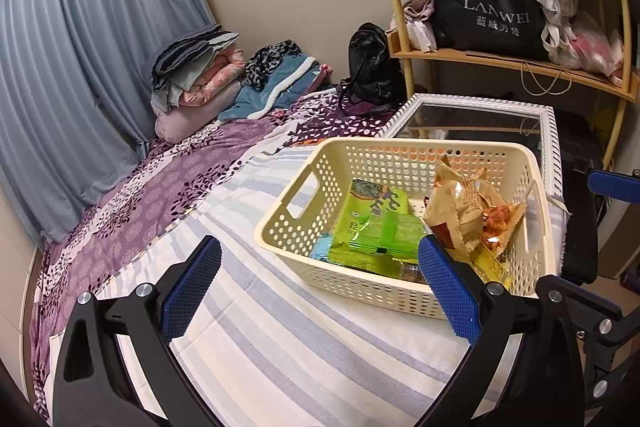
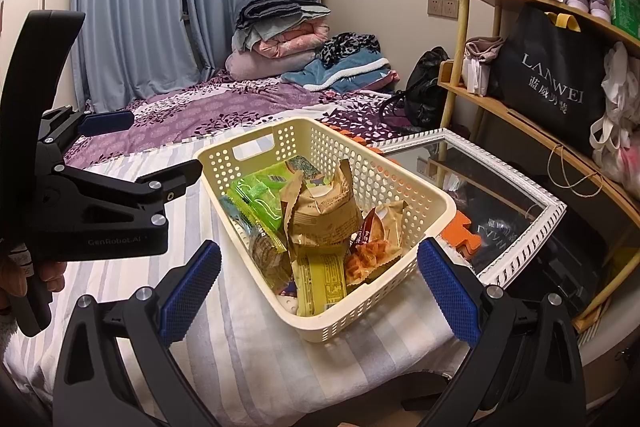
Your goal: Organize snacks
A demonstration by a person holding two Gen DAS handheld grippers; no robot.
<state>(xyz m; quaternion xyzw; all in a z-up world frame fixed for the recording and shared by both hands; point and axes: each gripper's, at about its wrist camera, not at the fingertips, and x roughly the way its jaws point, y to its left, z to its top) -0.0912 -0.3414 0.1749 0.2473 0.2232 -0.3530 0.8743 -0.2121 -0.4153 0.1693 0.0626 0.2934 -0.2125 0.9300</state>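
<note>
A cream perforated basket stands on a striped cloth on the bed. In it lie several snack packs: a green pack, a tan crumpled bag, a yellow bar and an orange-printed pack. My left gripper is open and empty, held just before the basket's near left corner. My right gripper is open and empty over the basket's near end. The left gripper's body also shows in the right wrist view.
A white-framed mirror lies right of the basket by a wooden shelf holding a black LANWEI bag. Folded blankets and a black backpack sit at the bed's far end. Curtains hang on the left.
</note>
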